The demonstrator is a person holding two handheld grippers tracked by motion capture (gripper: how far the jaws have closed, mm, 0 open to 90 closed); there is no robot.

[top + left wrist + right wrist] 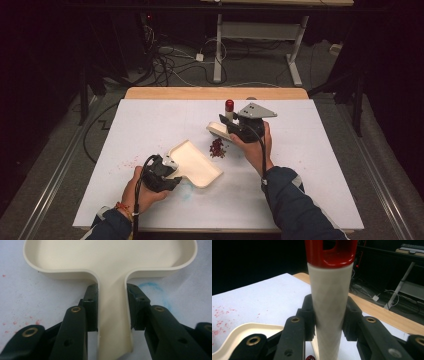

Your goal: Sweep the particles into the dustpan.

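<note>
Both grippers are clamped on something. Left gripper (167,172), nearest the person, has its jaws pressed on either side of the handle of a cream dustpan (110,262). In the left gripper view the pads bear on both handle walls, so it's a firm hold w/ no gap. Pan lies flat on the white table cover (310,190), its open side angled toward the middle of the table. That reads as bracing it to receive debris.

Next out, between the 2 hands, sits a small pile of dark red crumbs (217,148), just off the pan's far corner and not yet in it. Faint pink specks (131,162) dot the cover left of the pan, and a blue smudge (152,287) shows by the handle.

Farther off, the right gripper (235,127) squeezes a white cylindrical handle w/ a red cap (329,302), held upright; probably a brush handle, though the working end is hidden below. A second cream piece (218,130) lies right by it; can't tell if they're joined. Upright hold near the pile suits sweeping crumbs toward the pan.

Beyond: wooden table edge (215,93), then cables (170,60) on the floor.
</note>
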